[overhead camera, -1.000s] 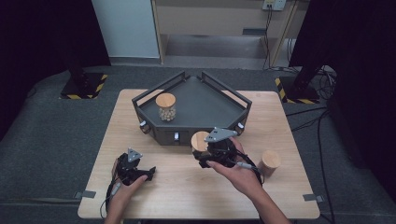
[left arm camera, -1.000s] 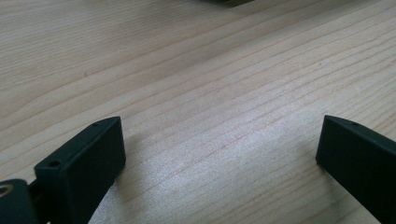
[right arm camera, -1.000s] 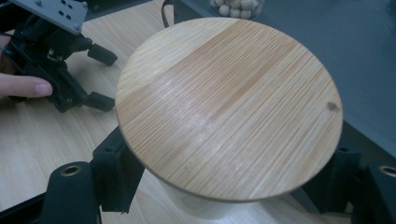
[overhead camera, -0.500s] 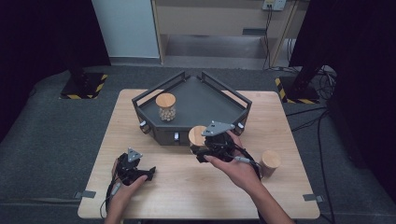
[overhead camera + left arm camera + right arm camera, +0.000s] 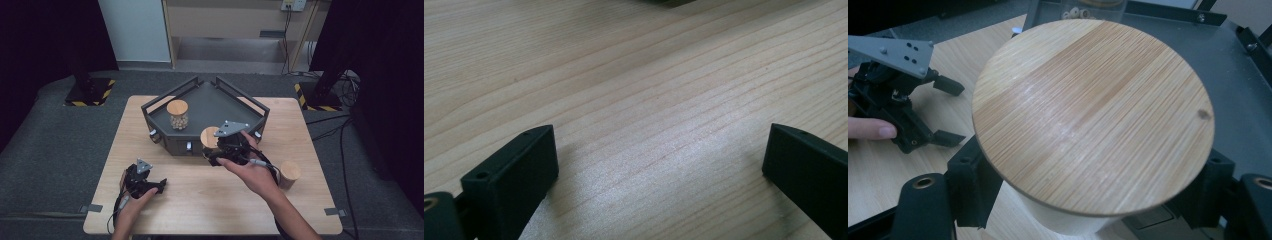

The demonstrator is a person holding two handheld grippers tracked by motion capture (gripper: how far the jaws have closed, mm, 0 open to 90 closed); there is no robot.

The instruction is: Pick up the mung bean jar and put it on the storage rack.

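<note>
grey carpet floor [image 5: 50, 145], black curtains [image 5: 380, 60]

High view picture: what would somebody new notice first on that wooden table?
Probably the right gripper, clamped on a jar with a round bamboo lid, held at the front wall of the dark angular tray in the middle of the table. Next, a lidded glass jar of pale beads standing inside that tray at its left. The left gripper rests open on the table's near left, and a small wooden-lidded jar stands at the right.
</note>
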